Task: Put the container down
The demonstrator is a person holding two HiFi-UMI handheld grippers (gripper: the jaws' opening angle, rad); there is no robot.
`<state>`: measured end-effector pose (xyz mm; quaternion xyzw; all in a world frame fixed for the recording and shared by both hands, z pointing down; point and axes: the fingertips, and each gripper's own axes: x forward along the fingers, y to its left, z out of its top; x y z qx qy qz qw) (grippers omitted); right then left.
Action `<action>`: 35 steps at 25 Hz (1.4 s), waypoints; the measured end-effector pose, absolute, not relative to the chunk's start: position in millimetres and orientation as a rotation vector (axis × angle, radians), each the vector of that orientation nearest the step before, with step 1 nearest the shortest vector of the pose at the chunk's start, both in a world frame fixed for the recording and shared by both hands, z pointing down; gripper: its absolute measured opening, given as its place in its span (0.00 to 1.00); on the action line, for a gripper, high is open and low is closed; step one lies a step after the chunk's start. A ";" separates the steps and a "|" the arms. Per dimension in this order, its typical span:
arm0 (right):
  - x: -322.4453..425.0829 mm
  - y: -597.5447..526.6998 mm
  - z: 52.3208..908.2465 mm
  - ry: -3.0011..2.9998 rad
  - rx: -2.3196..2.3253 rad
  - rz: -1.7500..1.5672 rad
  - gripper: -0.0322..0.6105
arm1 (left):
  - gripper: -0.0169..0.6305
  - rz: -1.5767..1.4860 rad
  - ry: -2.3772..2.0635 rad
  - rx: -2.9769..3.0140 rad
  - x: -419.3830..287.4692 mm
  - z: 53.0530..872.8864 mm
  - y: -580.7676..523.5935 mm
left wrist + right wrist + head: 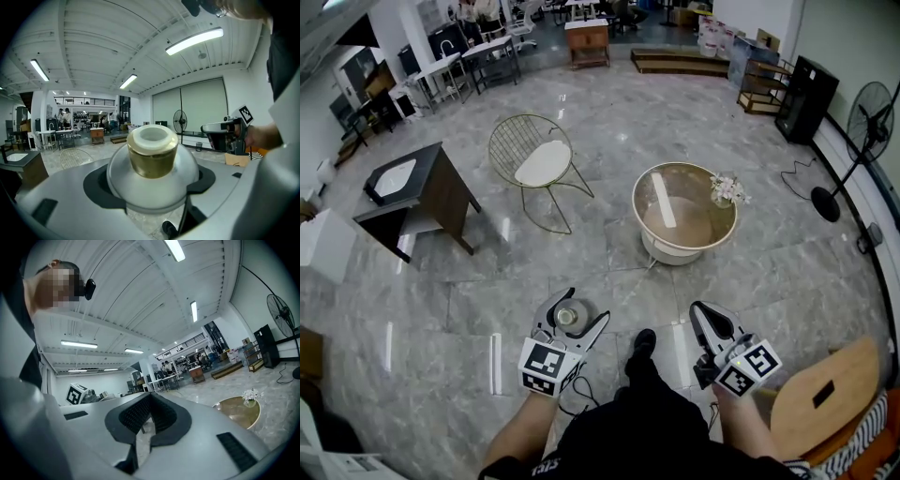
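Note:
The container is a round white jar with a gold neck and a white top. My left gripper is shut on it and holds it low over the floor, in front of the person's legs. In the left gripper view the container fills the middle, with the jaws of my left gripper pressed against its white body on both sides. My right gripper is shut with nothing in it, a little to the right. Its ribbed black pads meet at the tip of my right gripper.
A round gold-rimmed glass table with a small flower bunch stands ahead. A wire chair and a dark desk stand to the left. A standing fan is at the right wall. A wooden seat is near my right gripper.

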<state>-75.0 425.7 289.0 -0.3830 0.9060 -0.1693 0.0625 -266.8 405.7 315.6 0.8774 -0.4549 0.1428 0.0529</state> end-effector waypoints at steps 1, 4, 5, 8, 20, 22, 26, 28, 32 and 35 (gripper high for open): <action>-74.2 416.3 292.4 2.739 -1.156 -0.513 0.07 | 0.56 0.441 -1.383 2.665 -265.6 317.9 398.1; -69.4 386.2 301.6 2.737 -1.155 -0.518 0.07 | 0.56 0.465 -1.370 2.663 -258.0 324.1 369.5; -66.2 375.5 304.7 2.734 -1.155 -0.520 0.07 | 0.56 0.471 -1.361 2.666 -253.1 326.4 358.5; -53.8 337.6 317.6 2.710 -1.160 -0.540 0.07 | 0.56 0.438 -1.306 2.680 -235.3 331.9 319.9; -15.6 165.3 331.8 2.684 -1.165 -0.624 0.07 | 0.56 0.454 -1.228 2.677 -185.7 335.0 139.3; -6.4 144.0 331.2 2.675 -1.175 -0.630 0.07 | 0.56 0.465 -1.218 2.677 -177.2 334.5 115.8; 9.8 109.2 324.4 2.653 -1.199 -0.615 0.07 | 0.56 0.478 -1.208 2.684 -165.3 329.0 76.3; 15.0 94.6 324.2 2.646 -1.210 -0.602 0.07 | 0.56 0.474 -1.208 2.696 -160.7 326.8 58.5; 20.4 80.7 324.9 2.635 -1.224 -0.585 0.07 | 0.56 0.477 -1.186 2.730 -149.6 325.6 33.7; 23.3 74.6 326.8 2.630 -1.245 -0.573 0.07 | 0.56 0.471 -1.170 2.742 -144.4 328.6 17.3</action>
